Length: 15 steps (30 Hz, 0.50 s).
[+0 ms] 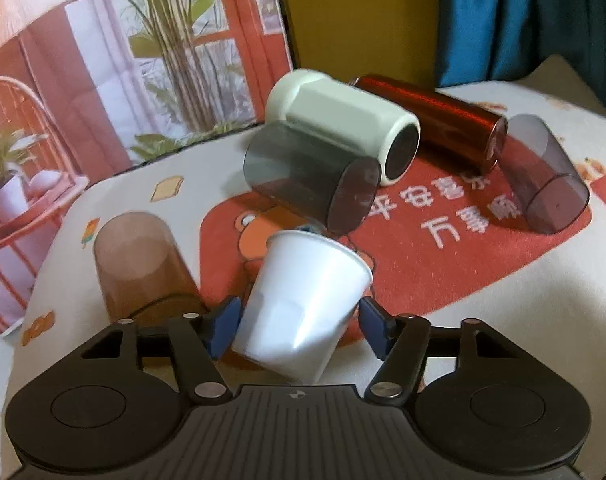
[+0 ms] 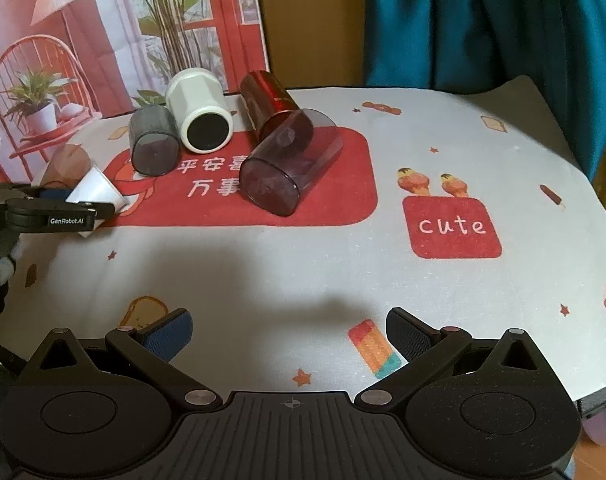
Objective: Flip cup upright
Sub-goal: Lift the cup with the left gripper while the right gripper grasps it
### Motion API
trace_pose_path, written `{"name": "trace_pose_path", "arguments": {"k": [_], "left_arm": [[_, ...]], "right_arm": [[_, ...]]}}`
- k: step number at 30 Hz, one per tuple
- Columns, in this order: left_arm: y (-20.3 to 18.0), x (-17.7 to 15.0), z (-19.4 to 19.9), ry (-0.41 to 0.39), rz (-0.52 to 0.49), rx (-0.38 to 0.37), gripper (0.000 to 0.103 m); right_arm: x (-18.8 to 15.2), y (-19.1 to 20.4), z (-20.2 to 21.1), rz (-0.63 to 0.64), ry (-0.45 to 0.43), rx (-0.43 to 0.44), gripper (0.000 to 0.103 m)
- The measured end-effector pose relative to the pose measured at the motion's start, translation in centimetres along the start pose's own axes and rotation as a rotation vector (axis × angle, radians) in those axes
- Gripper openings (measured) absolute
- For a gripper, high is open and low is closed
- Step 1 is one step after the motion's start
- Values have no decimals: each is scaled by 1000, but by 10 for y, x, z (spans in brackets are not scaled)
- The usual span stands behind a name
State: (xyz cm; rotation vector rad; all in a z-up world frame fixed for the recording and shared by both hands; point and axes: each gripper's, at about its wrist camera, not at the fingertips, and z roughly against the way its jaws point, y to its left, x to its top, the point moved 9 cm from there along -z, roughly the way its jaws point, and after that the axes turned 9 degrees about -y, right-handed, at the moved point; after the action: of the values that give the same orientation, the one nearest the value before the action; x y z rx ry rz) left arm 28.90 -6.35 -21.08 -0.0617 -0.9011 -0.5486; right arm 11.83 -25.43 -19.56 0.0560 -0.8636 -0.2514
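My left gripper is shut on a white paper cup and holds it tilted, rim up and away, above the cloth. The cup also shows at the far left in the right wrist view, between the left gripper's fingers. A brown translucent cup stands mouth down just left of it. My right gripper is open and empty, low over the front of the table.
Several cups lie on their sides at the back: a grey translucent one, a cream one, a red metallic one and a dark purple one. The patterned tablecloth covers the table. A printed backdrop stands behind.
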Motion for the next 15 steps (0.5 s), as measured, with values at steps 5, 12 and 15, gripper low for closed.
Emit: {"name": "trace_pose_path", "arguments": {"k": [5,12,15], "left_arm": [[-14,-10,23,77,214,-96,62],[-75,-21,52,120,287,-154,62],[-97,-19,56,119,256,-140,62]], "right_arm": [[-4,-1,-1,-45,10,28,103],[-11,-3,8,-95,-2,84,103],[-9,-15,17,-121,-37,78,103]]}}
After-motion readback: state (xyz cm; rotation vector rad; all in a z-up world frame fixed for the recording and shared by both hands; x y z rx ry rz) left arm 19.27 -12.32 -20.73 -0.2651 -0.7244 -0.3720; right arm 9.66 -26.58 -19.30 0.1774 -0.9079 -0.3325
